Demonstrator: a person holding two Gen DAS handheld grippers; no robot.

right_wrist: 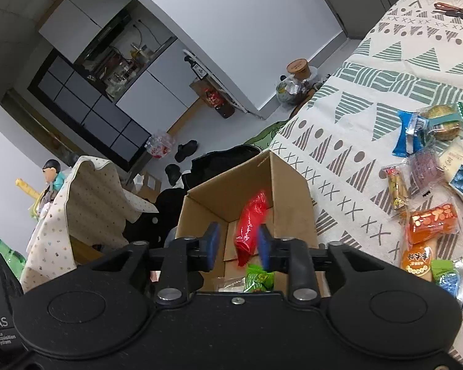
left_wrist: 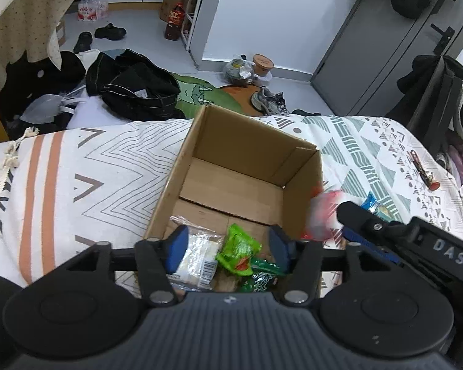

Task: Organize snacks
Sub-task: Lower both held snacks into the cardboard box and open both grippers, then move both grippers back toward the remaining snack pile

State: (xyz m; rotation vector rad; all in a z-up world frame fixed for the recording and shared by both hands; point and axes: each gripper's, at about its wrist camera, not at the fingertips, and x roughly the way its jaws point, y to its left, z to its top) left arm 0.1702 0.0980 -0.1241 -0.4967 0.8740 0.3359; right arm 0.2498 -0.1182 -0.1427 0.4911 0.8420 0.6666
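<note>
An open cardboard box (left_wrist: 247,141) (right_wrist: 290,194) stands on a patterned cloth (left_wrist: 77,169). In its near end lie a clear packet (left_wrist: 197,256) and a green packet (left_wrist: 237,249) (right_wrist: 259,280). My left gripper (left_wrist: 228,246) hangs open over those two, with nothing between its fingers. My right gripper (right_wrist: 238,243) (left_wrist: 347,222) is at the box's right rim. Its fingers stand apart, and a blurred red packet (right_wrist: 250,222) (left_wrist: 324,212) sits between them, clear of the left pad. Several more snack packets, including an orange packet (right_wrist: 432,222), lie on the cloth to the right.
A red-handled tool (left_wrist: 423,169) (right_wrist: 450,9) lies on the cloth at the far right. Beyond the cloth's far edge the floor holds a black bag (left_wrist: 139,89), shoes and bottles. A chair draped in dark clothes (left_wrist: 441,98) stands at the right.
</note>
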